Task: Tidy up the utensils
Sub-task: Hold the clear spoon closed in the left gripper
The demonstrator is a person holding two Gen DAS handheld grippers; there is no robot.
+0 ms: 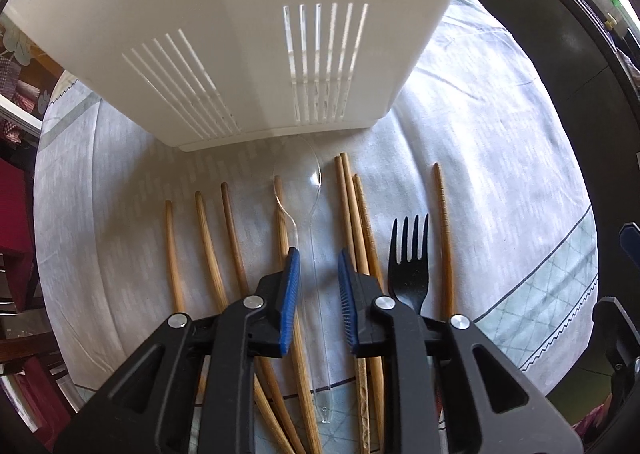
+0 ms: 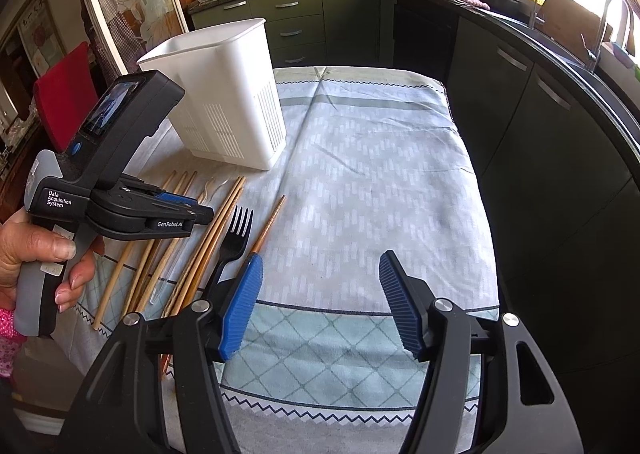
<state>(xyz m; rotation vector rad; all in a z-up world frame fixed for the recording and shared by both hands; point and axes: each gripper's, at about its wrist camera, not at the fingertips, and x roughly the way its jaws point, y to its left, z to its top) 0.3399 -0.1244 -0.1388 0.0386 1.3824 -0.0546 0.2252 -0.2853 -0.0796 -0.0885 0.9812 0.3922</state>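
A clear plastic spoon [image 1: 316, 214] lies on the tablecloth among several wooden chopsticks [image 1: 352, 214], with a black plastic fork [image 1: 410, 258] to its right. My left gripper [image 1: 318, 258] is open, low over the spoon's handle, one blue pad on each side of it, not closed on it. The white slotted utensil holder [image 1: 240, 34] stands just beyond the utensils. In the right wrist view the left gripper [image 2: 200, 214] hovers over the chopsticks [image 2: 224, 214], beside the fork [image 2: 234, 238] and the holder [image 2: 228, 94]. My right gripper [image 2: 320, 294] is open and empty over bare cloth.
The table carries a pale blue-grey patterned cloth [image 2: 380, 174]. Dark kitchen cabinets [image 2: 540, 134] run along the right and back. A red chair back [image 2: 66, 94] stands at the left, behind the left gripper.
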